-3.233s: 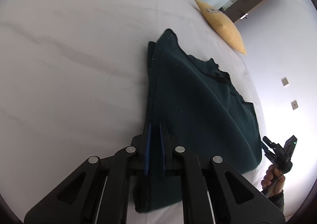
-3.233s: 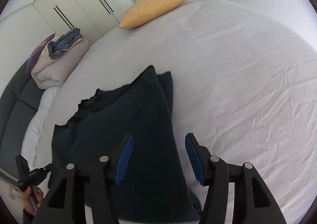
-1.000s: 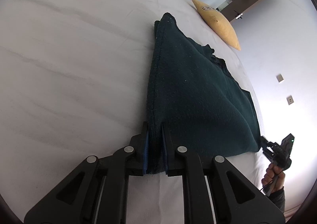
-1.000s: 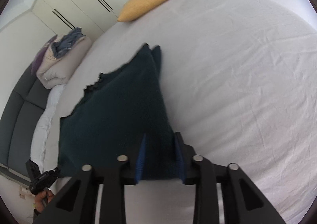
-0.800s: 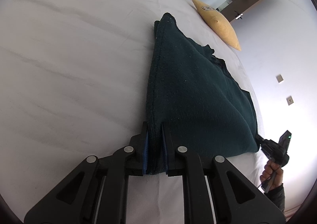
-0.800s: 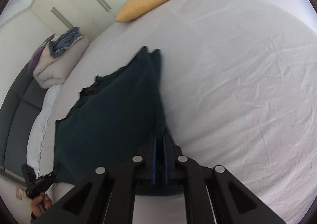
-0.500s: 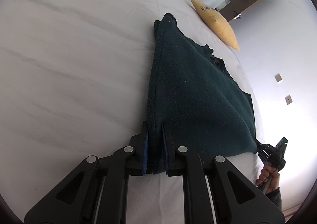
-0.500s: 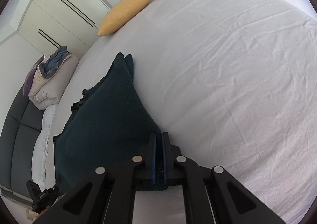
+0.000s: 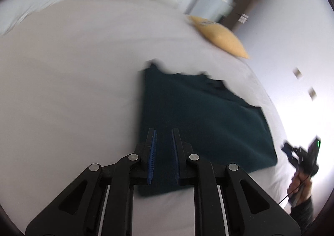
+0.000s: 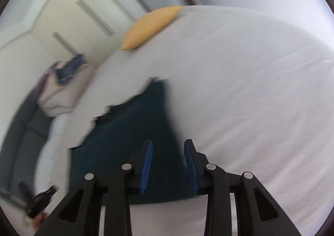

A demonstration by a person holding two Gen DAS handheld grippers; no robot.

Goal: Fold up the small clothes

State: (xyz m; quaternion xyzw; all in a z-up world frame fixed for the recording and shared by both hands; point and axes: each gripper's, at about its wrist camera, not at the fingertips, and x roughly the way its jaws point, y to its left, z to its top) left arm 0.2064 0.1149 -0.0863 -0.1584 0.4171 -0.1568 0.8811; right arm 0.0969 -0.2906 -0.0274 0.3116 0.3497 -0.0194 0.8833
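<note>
left gripper [image 9: 163, 144] parted, empty; right gripper [image 10: 168, 157] parted, empty | dark green garment [image 9: 198, 115] folded flat on bed [image 9: 62, 90]

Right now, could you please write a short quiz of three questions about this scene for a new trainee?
1. True or false: the left gripper is open above the dark green garment.
2. What colour is the pillow?
3. The right gripper is: A) shut on the garment B) open C) out of view.

Key: 1 true; 2 yellow; 3 B.
</note>
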